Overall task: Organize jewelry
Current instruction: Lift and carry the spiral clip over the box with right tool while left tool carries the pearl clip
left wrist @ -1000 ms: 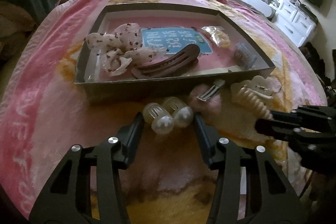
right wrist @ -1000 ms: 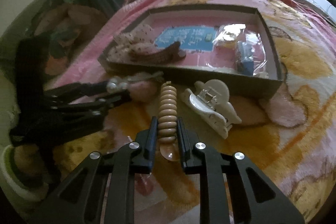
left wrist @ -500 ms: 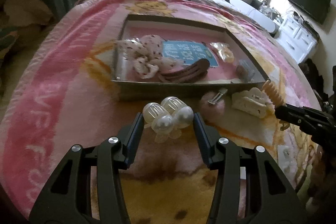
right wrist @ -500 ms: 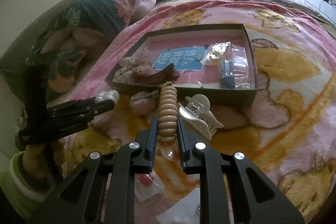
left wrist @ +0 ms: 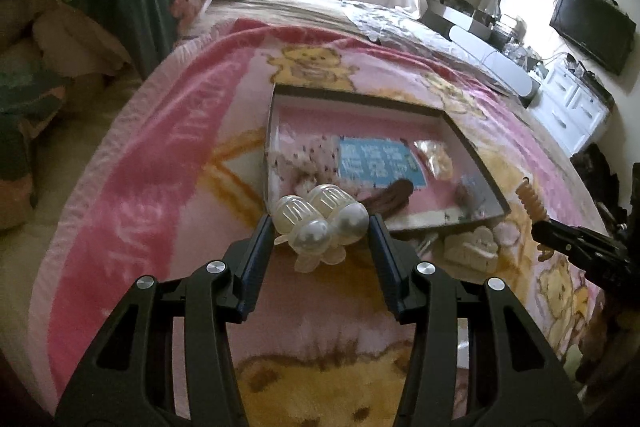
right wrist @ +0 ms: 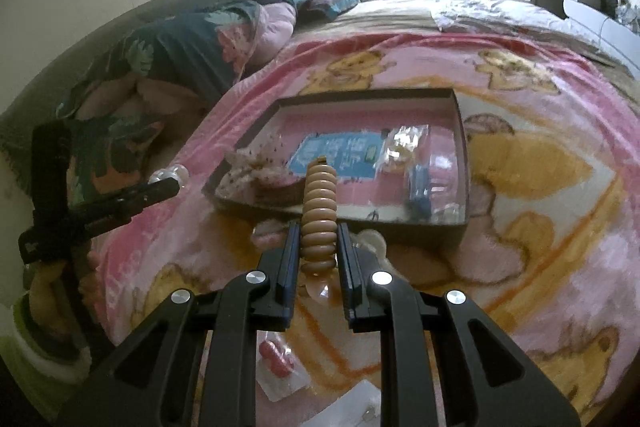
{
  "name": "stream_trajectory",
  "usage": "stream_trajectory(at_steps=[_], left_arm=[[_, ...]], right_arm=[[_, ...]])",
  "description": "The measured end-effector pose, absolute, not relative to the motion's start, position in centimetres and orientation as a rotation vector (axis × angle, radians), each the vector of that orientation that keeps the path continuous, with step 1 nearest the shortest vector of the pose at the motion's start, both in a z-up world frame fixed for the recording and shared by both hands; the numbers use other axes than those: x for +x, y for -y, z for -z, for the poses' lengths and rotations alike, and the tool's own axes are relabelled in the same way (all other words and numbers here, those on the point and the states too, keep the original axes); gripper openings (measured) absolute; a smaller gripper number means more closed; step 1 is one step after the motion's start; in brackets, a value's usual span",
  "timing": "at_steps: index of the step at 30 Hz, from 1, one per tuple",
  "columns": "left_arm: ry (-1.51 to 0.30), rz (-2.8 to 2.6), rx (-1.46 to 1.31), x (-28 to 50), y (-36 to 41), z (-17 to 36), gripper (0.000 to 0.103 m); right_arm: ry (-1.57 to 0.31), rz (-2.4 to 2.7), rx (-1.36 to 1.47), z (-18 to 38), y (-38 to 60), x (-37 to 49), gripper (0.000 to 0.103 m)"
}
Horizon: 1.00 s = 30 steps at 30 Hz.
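Left wrist view is showing the left gripper clamping a pearl hair clip crosswise between its pads, domes facing the camera, above the pink blanket. Right wrist view is showing the right gripper pinching a tan ribbed hair clip, its long axis running straight out from the fingers toward the shallow box. A white claw clip is lying just before the box's near wall. Inside the box, a brown clip and blue card are lying.

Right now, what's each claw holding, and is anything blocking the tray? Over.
Left gripper shut on pearl hair clip. Right gripper shut on tan spiral clip. Both above blanket; path to tray clear.
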<state>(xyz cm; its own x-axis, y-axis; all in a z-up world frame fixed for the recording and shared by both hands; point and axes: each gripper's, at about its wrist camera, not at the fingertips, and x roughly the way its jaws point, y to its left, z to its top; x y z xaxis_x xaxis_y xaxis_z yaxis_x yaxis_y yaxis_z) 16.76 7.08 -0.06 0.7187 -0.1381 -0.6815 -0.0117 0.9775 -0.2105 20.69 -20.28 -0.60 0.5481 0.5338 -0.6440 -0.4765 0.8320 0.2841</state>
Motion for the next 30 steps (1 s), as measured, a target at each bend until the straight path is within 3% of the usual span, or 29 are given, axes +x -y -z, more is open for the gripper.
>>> stream_trajectory(at_steps=[13, 30], left_arm=[[-0.765, 0.121, -0.166, 21.3, -3.7, -1.5, 0.04], [-0.883, 0.206, -0.08, 26.5, 4.0, 2.6, 0.04]], right_arm=[[-0.733, -0.552, 0.12, -1.7, 22.1, 25.7, 0.017], [-0.81, -0.52, 0.065, 1.3, 23.3, 32.3, 0.017]])
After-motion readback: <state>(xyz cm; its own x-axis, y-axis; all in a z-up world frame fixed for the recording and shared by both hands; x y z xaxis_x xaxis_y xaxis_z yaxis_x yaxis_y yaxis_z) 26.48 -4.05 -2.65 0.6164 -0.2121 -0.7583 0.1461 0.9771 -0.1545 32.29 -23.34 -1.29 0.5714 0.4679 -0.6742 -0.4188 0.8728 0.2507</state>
